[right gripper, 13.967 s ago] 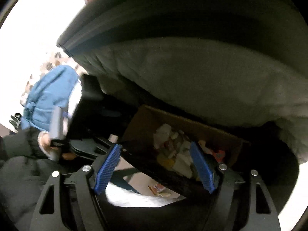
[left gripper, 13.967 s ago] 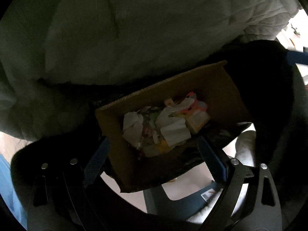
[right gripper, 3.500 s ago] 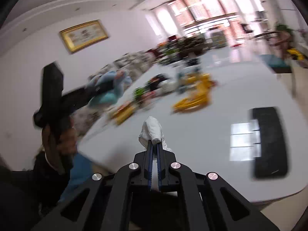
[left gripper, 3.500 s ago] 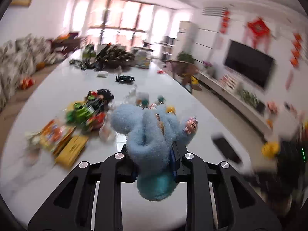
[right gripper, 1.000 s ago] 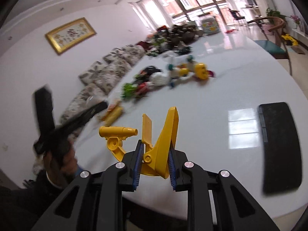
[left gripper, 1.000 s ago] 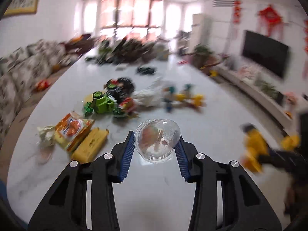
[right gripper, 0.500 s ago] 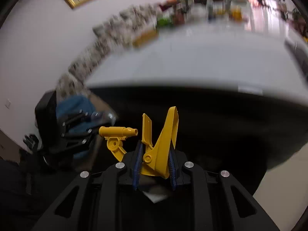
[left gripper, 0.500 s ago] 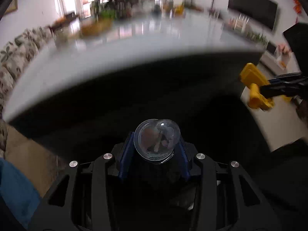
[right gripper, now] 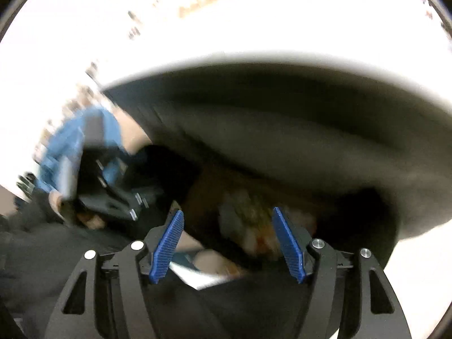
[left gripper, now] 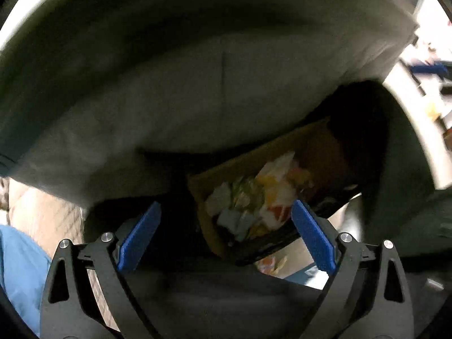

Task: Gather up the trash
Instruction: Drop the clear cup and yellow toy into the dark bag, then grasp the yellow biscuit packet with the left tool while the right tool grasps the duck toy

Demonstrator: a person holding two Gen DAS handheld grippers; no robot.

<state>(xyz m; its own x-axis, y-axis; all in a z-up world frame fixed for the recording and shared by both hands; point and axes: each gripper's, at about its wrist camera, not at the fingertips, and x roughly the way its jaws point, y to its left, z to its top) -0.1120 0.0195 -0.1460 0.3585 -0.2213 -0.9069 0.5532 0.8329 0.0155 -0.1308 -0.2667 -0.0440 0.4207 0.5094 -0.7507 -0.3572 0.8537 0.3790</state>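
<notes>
Below, both the left gripper (left gripper: 226,237) and right gripper (right gripper: 228,243) are held wide apart, empty, over the trash-filled cardboard box (left gripper: 310,147).

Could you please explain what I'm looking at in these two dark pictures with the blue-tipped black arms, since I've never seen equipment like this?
No robot here: a person carries a two-finger gripper in each hand, each with a fisheye camera looking along its fingers. One picture is from the left gripper, the other from the right gripper. Both are open and hold nothing. They point down below a table edge at a cardboard box filled with crumpled trash, mostly paper and wrappers. The right view is blurred, but shows the same box and, at its left, the left gripper.
</notes>
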